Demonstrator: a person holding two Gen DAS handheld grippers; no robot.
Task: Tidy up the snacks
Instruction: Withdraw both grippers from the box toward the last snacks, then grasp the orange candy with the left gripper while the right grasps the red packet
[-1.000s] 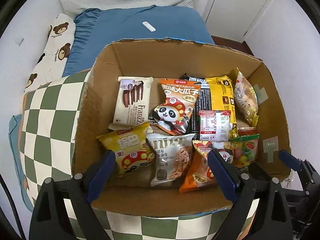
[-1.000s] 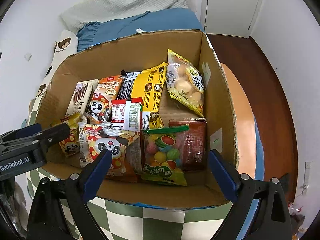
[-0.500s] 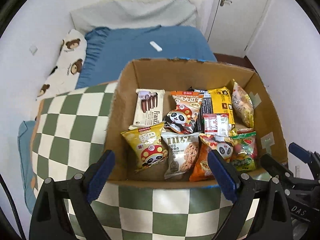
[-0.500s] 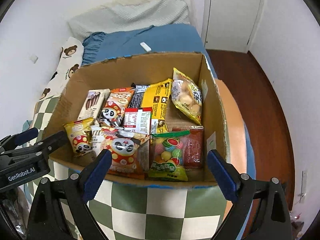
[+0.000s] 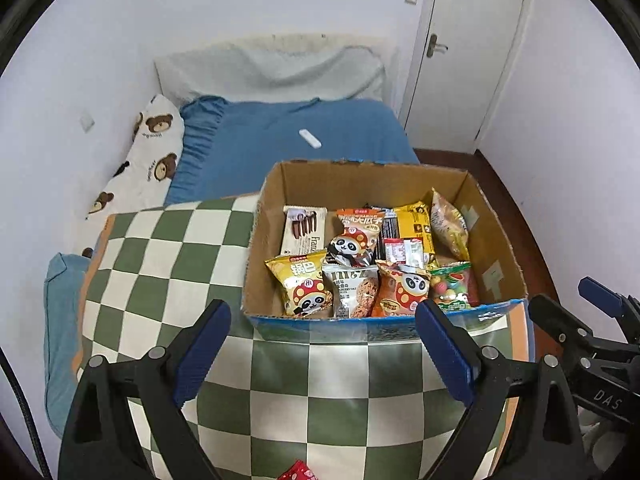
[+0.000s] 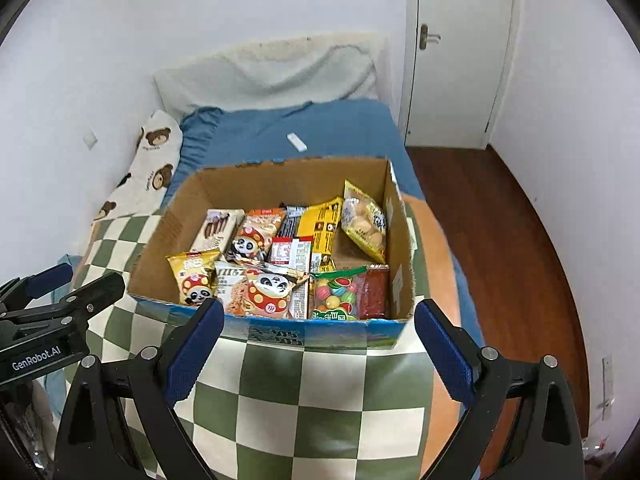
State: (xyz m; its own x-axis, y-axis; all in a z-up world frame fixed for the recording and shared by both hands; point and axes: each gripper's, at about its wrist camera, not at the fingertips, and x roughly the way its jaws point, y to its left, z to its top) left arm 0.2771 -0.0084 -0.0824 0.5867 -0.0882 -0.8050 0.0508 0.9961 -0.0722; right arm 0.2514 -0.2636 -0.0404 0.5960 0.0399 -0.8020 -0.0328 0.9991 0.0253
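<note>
A cardboard box (image 5: 496,232) full of snack packets sits on a green-and-white checkered blanket (image 5: 168,256) toward the right of the bed. Along its near side lie a yellow panda packet (image 5: 302,286), a grey oat-cookie packet (image 5: 352,290), an orange panda packet (image 5: 402,290) and a bag of coloured candy balls (image 6: 334,294). Farther back are a chocolate wafer pack (image 5: 304,232) at the left and a yellow bag of round snacks (image 6: 366,226) leaning on the right wall. The left gripper (image 5: 324,354) hangs near the box with jaws wide and nothing between them; the right gripper (image 6: 318,350) does likewise. Beyond the box, a small white remote (image 5: 310,139) lies on the blue sheet (image 5: 260,148), a bear-print pillow (image 5: 152,152) at far left.
</note>
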